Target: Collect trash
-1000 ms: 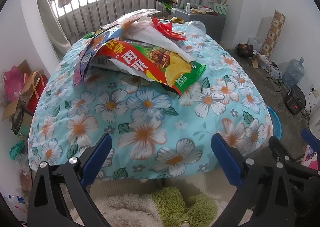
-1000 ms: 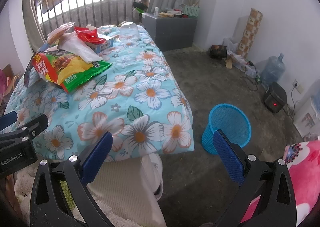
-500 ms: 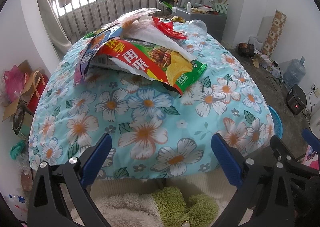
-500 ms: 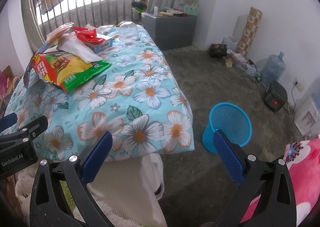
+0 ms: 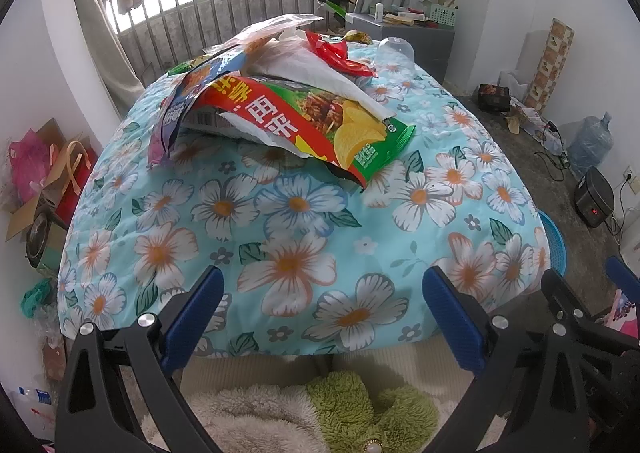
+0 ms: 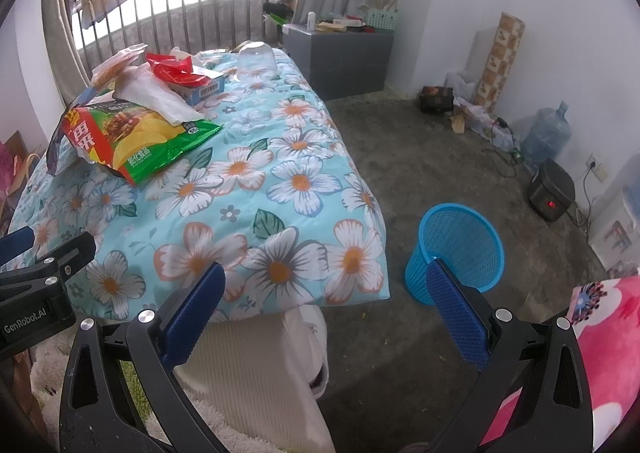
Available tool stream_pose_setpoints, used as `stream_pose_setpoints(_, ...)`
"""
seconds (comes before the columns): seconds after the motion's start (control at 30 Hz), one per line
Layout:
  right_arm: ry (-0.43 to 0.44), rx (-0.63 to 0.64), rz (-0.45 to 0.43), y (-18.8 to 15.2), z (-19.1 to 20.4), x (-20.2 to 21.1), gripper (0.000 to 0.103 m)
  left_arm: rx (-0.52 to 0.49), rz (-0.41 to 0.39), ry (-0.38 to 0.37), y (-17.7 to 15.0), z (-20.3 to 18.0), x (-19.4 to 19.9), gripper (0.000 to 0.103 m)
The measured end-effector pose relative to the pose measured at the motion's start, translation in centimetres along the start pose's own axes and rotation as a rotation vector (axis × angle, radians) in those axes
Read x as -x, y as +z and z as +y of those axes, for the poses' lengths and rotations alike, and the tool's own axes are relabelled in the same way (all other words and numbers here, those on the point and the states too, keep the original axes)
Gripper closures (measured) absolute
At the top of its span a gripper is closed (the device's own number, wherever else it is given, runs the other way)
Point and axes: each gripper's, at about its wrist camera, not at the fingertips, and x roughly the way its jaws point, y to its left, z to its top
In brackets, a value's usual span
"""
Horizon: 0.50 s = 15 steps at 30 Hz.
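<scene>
A heap of trash lies on the far part of a floral quilt (image 5: 288, 237): a red and green chip bag (image 5: 316, 125) in front, a white plastic bag (image 5: 316, 71), a red wrapper (image 5: 336, 53), a clear wrapper (image 5: 276, 23) and a blue bag (image 5: 188, 93). The right wrist view shows the chip bag (image 6: 132, 141), a small blue box (image 6: 204, 87) and a clear plastic bowl (image 6: 256, 59). A blue mesh bin (image 6: 460, 249) stands on the floor right of the bed. My left gripper (image 5: 320, 317) and right gripper (image 6: 326, 313) are both open and empty, at the bed's near edge.
A fluffy white and green rug (image 5: 320, 413) lies below the near edge. Bags and boxes (image 5: 44, 173) crowd the left wall. A grey cabinet (image 6: 340, 57), a heater (image 6: 552, 193), a water jug (image 6: 546, 133) and cables line the right side. A pink cloth (image 6: 604, 337) is at lower right.
Both grippers have crept slightly forward toward the bed. Nothing has been picked up and the jaws have stayed apart.
</scene>
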Motion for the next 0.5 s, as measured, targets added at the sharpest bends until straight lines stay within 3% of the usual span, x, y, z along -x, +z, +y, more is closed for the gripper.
stream_pose_setpoints(0.5,0.004,0.002,-0.004,-0.03,0.04,-0.20,0.007,0.004,0.000,0.003,-0.08,0.33,0.00,0.006)
